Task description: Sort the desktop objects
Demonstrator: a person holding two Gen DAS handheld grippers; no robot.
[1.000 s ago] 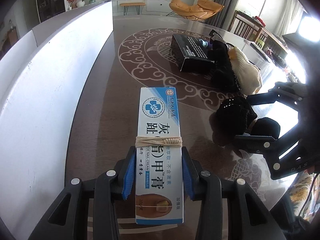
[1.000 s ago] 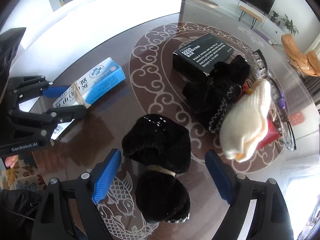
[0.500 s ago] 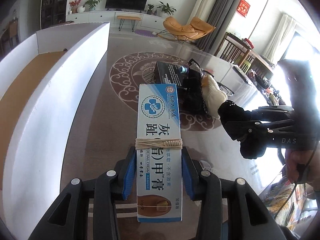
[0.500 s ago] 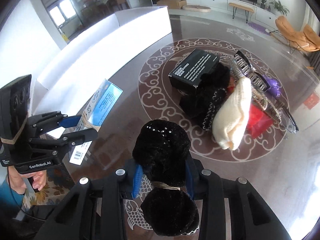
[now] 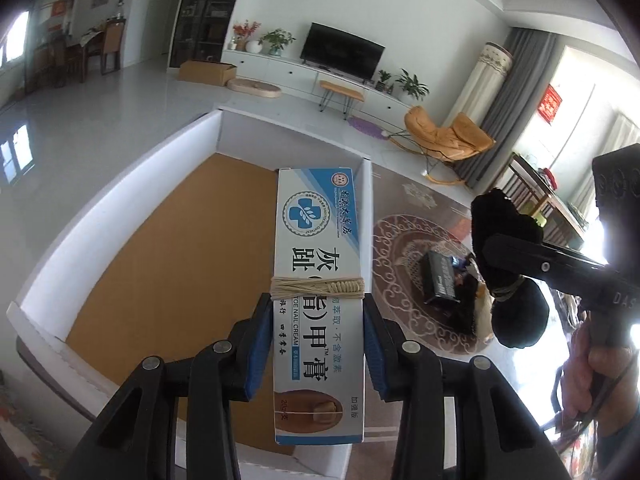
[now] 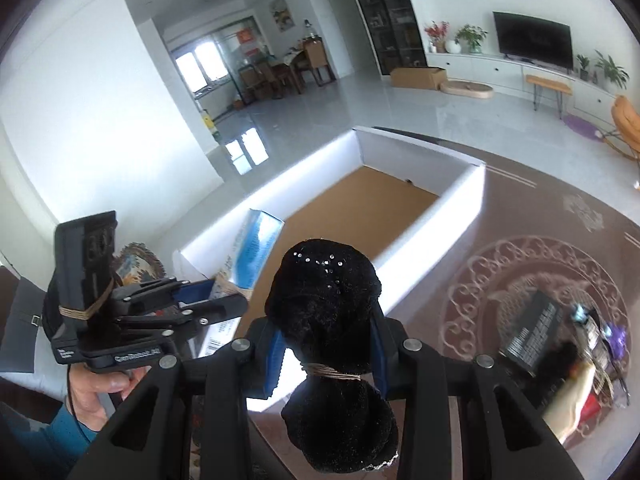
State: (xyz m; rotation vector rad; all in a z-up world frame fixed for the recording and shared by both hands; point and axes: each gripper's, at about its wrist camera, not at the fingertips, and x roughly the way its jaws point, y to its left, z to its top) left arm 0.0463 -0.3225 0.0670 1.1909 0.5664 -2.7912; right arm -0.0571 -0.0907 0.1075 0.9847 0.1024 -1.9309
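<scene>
Both tools have risen from the table: left tool (image 5: 318, 354) clamps the cream box (image 5: 320, 280), its long axis pointing forward over the tray (image 5: 160, 248); right tool (image 6: 326, 354) grips the black bundle (image 6: 324, 304) just short of the tray's near wall. Farther off, remaining clutter (image 6: 560, 336) lies on the table (image 6: 500, 216).

Your left gripper (image 5: 318, 344) holds the cream box (image 5: 320, 280) above the open bin (image 5: 160, 248), near its right wall. Your right gripper (image 6: 326, 352), w/ the sock bundle (image 6: 324, 308), sits right of it, over the tabletop (image 6: 520, 216) just beside the bin. Carton (image 6: 528, 332) & clutter pile (image 6: 592, 356) lie further right on the tabletop.
</scene>
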